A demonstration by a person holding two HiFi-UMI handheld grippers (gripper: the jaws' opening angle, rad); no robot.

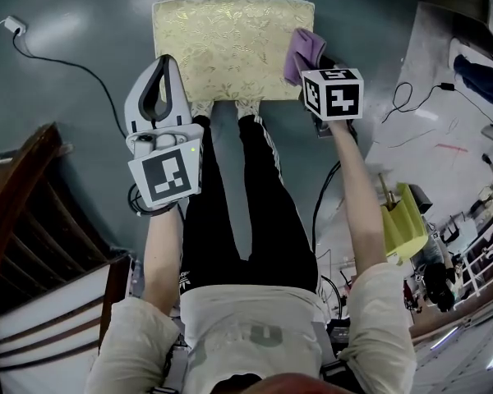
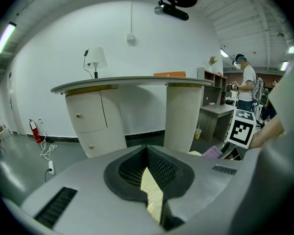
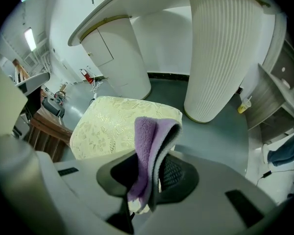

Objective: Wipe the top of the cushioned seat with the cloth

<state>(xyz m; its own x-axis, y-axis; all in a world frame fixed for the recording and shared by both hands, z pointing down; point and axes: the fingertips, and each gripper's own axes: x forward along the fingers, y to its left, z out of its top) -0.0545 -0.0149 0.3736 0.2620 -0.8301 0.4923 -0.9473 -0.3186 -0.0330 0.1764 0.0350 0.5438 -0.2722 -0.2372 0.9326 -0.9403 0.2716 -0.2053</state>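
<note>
The cushioned seat (image 1: 230,48), covered in pale gold flowered fabric, lies on the grey floor (image 1: 82,64) at the top centre of the head view, just above the person's feet. The person's legs (image 1: 267,212), in black trousers, run down the middle of the frame.

The right gripper (image 1: 314,62) reaches to the seat's right edge, its marker cube (image 1: 333,93) facing up. Its jaws are clamped on the folded purple cloth (image 1: 302,52), which overlaps the seat's right edge in the head view. In the right gripper view the cloth (image 3: 148,141) stands upright between the dark pads and curls over at its top, with the seat (image 3: 112,126) behind it at centre left. Whether the cloth presses on the fabric cannot be told.

The left gripper (image 1: 166,66) sits at the seat's lower left corner. In the left gripper view its jaws are drawn in narrow, leaving only a thin slit with nothing in it. A sliver of the gold seat (image 2: 152,192) shows through that slit.

A white desk (image 2: 132,84) on a ribbed pillar (image 3: 225,53) stands beyond the seat.
</note>
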